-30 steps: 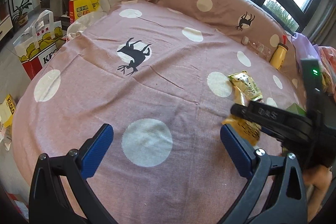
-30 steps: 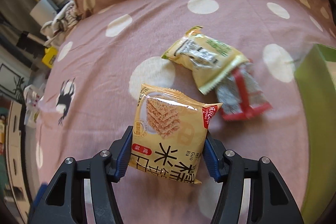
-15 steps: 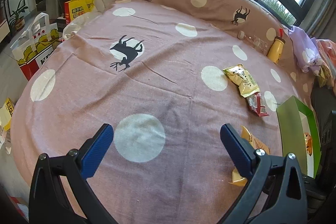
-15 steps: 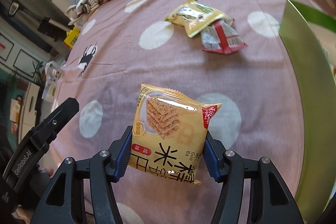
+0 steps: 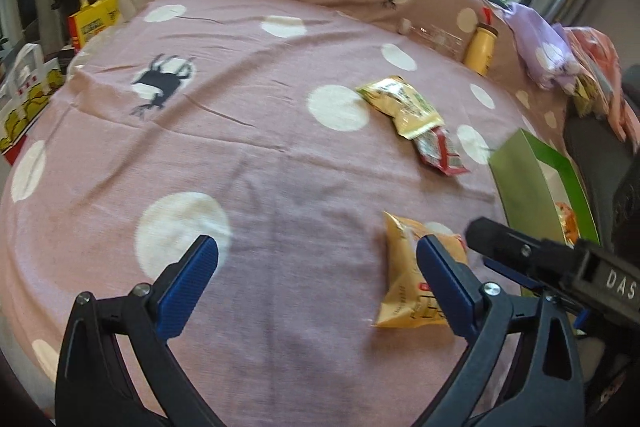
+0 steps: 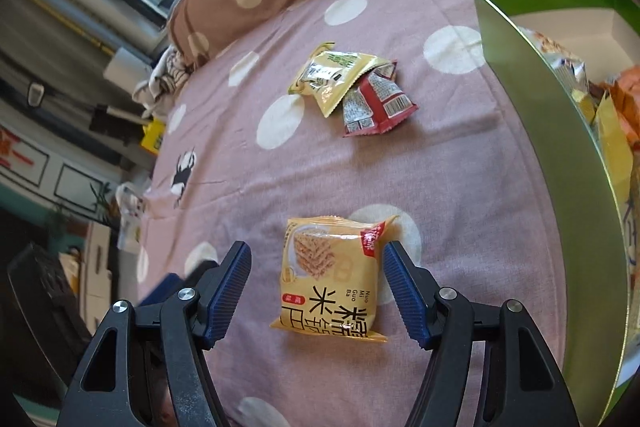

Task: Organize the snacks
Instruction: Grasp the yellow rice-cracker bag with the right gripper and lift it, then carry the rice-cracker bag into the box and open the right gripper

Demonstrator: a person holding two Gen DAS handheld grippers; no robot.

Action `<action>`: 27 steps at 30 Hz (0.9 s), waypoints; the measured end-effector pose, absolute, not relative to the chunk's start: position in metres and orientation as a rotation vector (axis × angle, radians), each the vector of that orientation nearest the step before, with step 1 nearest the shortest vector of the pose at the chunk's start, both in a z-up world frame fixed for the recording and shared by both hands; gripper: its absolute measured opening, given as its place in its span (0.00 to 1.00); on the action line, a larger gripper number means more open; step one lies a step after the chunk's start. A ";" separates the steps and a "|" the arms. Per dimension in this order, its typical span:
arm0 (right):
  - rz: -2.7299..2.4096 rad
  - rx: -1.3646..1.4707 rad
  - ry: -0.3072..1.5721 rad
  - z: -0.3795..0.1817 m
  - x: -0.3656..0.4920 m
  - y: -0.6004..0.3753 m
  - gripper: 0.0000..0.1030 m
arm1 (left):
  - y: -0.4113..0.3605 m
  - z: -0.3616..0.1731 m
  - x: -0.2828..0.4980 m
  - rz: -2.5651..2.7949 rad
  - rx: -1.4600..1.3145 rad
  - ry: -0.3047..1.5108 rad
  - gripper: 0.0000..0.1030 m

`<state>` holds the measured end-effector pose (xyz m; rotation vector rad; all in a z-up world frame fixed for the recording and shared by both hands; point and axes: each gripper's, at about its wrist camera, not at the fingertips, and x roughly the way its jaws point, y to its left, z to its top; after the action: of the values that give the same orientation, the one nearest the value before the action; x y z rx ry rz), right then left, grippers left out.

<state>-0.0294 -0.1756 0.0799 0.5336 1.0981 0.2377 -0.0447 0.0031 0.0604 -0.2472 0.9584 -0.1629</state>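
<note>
Between the opening jaws of the right gripper (image 6: pixel 316 291), clear of both pads, the yellow rice-cracker packet (image 6: pixel 334 277) lies on the bedspread (image 6: pixel 240 163). Ahead lie two more packets (image 6: pixel 352 91); rightward, the green box (image 6: pixel 560 147). The left gripper (image 5: pixel 316 281) stands wide, empty.

Green box (image 6: pixel 560 115) cut off at right edge, its snacks half hidden — distant bottle (image 5: pixel 436 35) blurred

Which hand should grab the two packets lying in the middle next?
Probably left. The left gripper is open and empty, facing the two packets. The right gripper is opening around the yellow packet.
</note>
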 end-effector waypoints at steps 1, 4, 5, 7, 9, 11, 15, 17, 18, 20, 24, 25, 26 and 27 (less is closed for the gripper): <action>0.246 0.548 1.101 0.078 -0.028 -0.176 0.67 | -0.001 0.059 -0.044 -0.177 -0.246 0.965 0.92; 0.273 0.592 1.130 0.069 -0.024 -0.176 0.67 | -0.013 0.051 -0.042 -0.225 -0.246 1.000 0.82; 0.279 0.600 1.139 0.066 -0.024 -0.176 0.67 | -0.016 0.049 -0.041 -0.235 -0.247 1.009 0.80; 0.281 0.604 1.148 0.063 -0.023 -0.176 0.67 | -0.023 0.044 -0.040 -0.260 -0.250 1.036 0.71; 0.275 0.593 1.148 0.062 -0.022 -0.175 0.67 | -0.029 0.041 -0.039 -0.278 -0.247 1.049 0.65; 0.286 0.593 1.150 0.060 -0.021 -0.174 0.67 | -0.035 0.039 -0.039 -0.304 -0.248 1.054 0.60; 0.281 0.582 1.166 0.056 -0.018 -0.173 0.62 | -0.044 0.037 -0.037 -0.379 -0.283 1.065 0.46; 0.287 0.586 1.180 0.052 -0.017 -0.172 0.59 | -0.050 0.037 -0.037 -0.413 -0.287 1.069 0.40; 0.284 0.582 1.182 0.051 -0.016 -0.171 0.58 | -0.053 0.038 -0.038 -0.405 -0.269 1.060 0.40; 0.280 0.571 1.179 0.053 -0.017 -0.170 0.58 | -0.059 0.042 -0.042 -0.405 -0.236 1.034 0.39; 0.257 0.541 1.155 0.061 -0.022 -0.171 0.58 | -0.062 0.053 -0.050 -0.424 -0.213 0.970 0.37; 0.253 0.526 1.139 0.066 -0.024 -0.171 0.58 | -0.063 0.060 -0.053 -0.433 -0.217 0.937 0.37; 0.248 0.511 1.111 0.073 -0.027 -0.171 0.58 | -0.064 0.064 -0.055 -0.438 -0.214 0.919 0.37; 0.247 0.509 1.083 0.080 -0.030 -0.173 0.58 | -0.064 0.069 -0.057 -0.445 -0.214 0.897 0.37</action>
<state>-0.0296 -0.1732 0.0803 0.5089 1.0830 0.2471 -0.0565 -0.0642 0.0687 -0.2135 0.8965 -0.4450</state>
